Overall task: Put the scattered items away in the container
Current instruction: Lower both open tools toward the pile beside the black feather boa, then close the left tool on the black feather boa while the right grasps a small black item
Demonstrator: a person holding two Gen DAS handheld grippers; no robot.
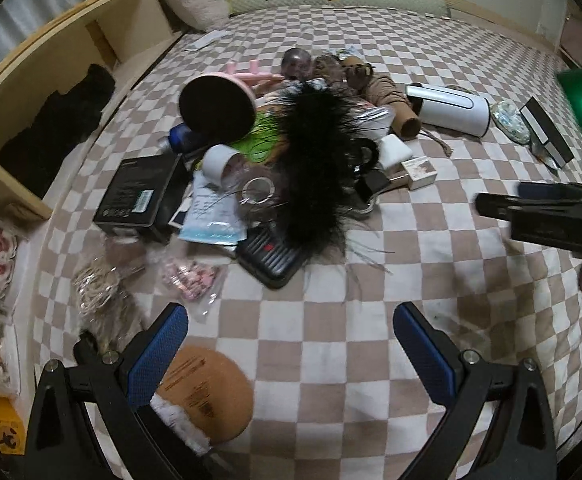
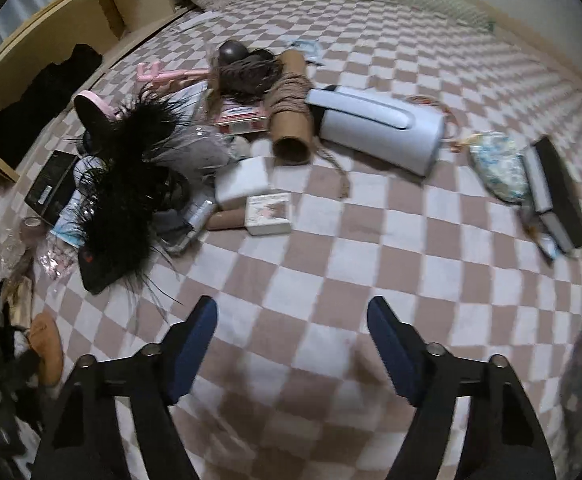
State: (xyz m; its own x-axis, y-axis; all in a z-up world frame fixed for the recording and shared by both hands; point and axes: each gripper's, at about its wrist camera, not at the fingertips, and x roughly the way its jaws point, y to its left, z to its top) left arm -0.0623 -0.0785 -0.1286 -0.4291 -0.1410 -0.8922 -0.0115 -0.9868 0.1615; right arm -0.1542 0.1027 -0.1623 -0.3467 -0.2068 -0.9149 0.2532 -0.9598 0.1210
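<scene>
I have both grippers over the checkered bed (image 2: 371, 240), each empty. My left gripper (image 1: 291, 344) is spread wide above bare blanket, with one brown slipper (image 1: 207, 392) under its left finger. My right gripper (image 2: 291, 332) stands about half open, nothing between its fingers. The scattered things sit ahead in one pile: one black feather piece (image 1: 315, 168), one black box (image 1: 139, 196), two small white boxes (image 2: 243, 182), one cardboard tube (image 2: 291, 124) wound with rope, and one white cylinder (image 2: 379, 132) lying on its side. I cannot pick out the container.
</scene>
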